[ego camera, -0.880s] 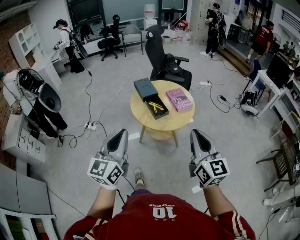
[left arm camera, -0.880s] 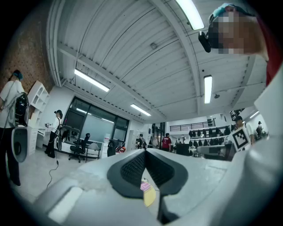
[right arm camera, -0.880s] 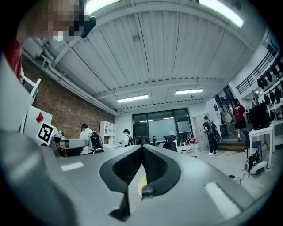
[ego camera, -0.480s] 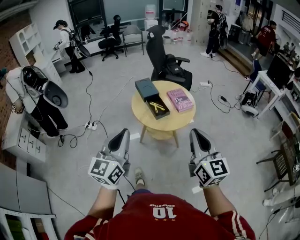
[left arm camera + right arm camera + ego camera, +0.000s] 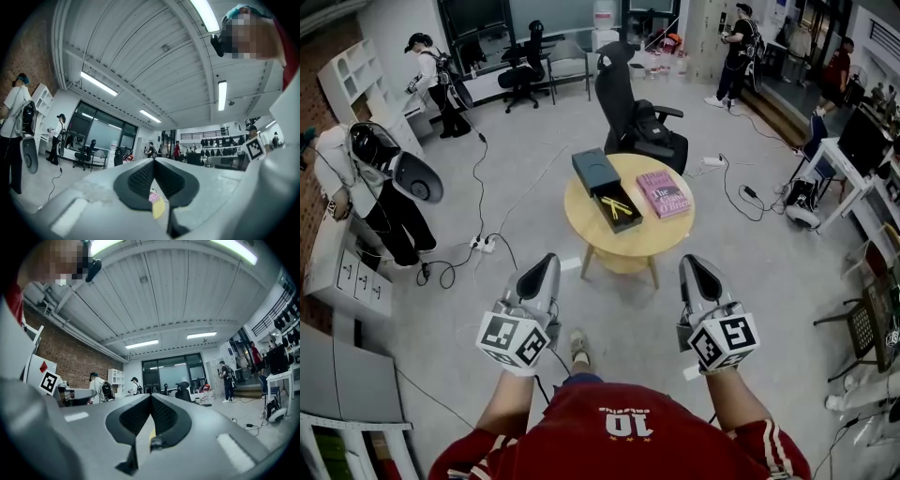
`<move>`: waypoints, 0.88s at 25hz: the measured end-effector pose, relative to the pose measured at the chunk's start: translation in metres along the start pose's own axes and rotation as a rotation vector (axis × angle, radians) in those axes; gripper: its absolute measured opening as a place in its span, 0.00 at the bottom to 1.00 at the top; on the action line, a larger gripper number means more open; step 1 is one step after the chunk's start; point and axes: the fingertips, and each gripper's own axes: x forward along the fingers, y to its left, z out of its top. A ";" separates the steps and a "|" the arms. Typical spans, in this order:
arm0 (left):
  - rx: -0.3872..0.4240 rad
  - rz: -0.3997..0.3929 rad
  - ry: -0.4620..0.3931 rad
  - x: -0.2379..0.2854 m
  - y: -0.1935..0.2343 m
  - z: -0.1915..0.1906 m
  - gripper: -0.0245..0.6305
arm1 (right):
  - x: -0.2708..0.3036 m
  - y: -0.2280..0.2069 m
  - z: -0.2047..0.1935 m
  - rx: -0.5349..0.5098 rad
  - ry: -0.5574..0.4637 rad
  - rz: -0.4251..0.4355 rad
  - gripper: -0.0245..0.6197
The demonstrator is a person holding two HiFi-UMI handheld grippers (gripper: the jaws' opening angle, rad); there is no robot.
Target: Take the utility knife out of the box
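A round wooden table (image 5: 661, 239) stands ahead of me on the grey floor. On it lies an open dark box (image 5: 626, 221) with a yellow utility knife (image 5: 615, 206) inside, and the box's dark lid (image 5: 595, 171) lies just behind it. My left gripper (image 5: 547, 263) and right gripper (image 5: 691, 262) are both shut and empty, held side by side well short of the table. In the left gripper view the gripper (image 5: 153, 161) has its pads pressed together, and the right gripper (image 5: 150, 397) in its own view shows the same.
A pink book (image 5: 664, 195) lies on the table's right half. A black office chair (image 5: 633, 112) stands just behind the table. Cables and a power strip (image 5: 478, 244) trail on the floor at the left. Several people stand around the room's edges.
The table and box have shifted slightly up and right in the head view as the camera tilted. Both grippers keep their place and stay shut.
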 end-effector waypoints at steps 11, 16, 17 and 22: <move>-0.010 -0.001 0.013 0.026 0.027 -0.001 0.04 | 0.039 -0.003 -0.006 0.010 0.026 0.010 0.04; -0.013 -0.008 0.022 0.056 0.047 0.001 0.04 | 0.069 -0.016 -0.006 0.018 0.038 0.007 0.04; -0.012 -0.011 0.023 0.062 0.052 0.002 0.04 | 0.076 -0.019 -0.007 0.020 0.040 0.005 0.04; -0.012 -0.027 0.027 0.097 0.081 0.008 0.04 | 0.117 -0.029 -0.007 0.028 0.040 -0.006 0.04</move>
